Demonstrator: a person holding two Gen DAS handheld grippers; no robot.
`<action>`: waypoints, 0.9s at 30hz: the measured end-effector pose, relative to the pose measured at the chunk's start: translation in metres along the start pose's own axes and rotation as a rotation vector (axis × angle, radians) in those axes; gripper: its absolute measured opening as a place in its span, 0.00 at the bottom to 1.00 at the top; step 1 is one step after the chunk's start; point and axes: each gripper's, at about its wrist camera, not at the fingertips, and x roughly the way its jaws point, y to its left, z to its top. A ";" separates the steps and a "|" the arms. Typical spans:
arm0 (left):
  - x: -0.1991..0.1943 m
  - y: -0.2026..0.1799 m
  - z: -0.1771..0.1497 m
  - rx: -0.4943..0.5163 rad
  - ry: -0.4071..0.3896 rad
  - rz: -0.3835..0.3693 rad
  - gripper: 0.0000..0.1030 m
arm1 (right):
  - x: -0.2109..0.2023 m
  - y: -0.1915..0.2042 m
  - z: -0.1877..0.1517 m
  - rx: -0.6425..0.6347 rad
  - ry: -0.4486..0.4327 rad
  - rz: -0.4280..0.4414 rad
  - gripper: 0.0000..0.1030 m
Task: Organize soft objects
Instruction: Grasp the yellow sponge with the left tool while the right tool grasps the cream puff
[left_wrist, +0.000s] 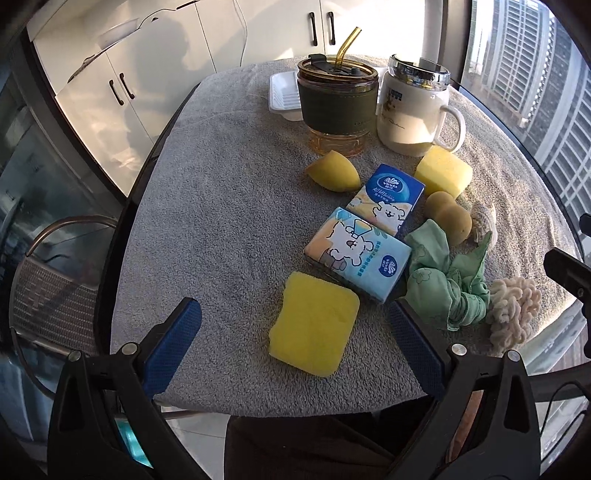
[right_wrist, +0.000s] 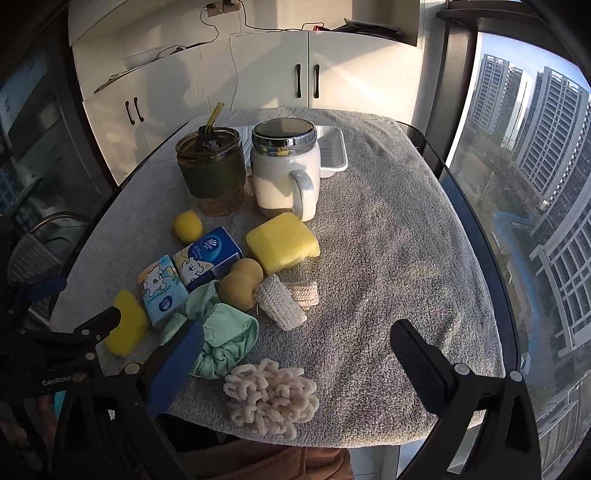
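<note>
Both claws hang wide and empty at the frame's bottom: the left claw (left_wrist: 293, 332) straddles the yellow sponge (left_wrist: 314, 328), likely first pick; the right claw (right_wrist: 295, 343) hovers above the cream chenille scrubber (right_wrist: 271, 397) on the counter (right_wrist: 388, 240).

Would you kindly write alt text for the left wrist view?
An open left hand-held gripper hovers over a yellow sponge on a grey towel-covered table. Behind lie two tissue packs, more sponges, a green cloth, a tumbler and a mug.
</note>
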 end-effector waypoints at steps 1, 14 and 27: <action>0.003 0.000 -0.003 0.003 0.010 -0.004 0.98 | 0.002 0.003 -0.006 -0.027 0.008 -0.017 1.00; 0.055 0.010 -0.011 -0.099 0.025 -0.045 0.98 | 0.036 0.019 -0.045 -0.112 0.091 -0.030 1.00; 0.073 0.021 -0.010 -0.118 0.009 -0.065 1.00 | 0.072 0.006 -0.054 0.001 0.174 0.017 0.83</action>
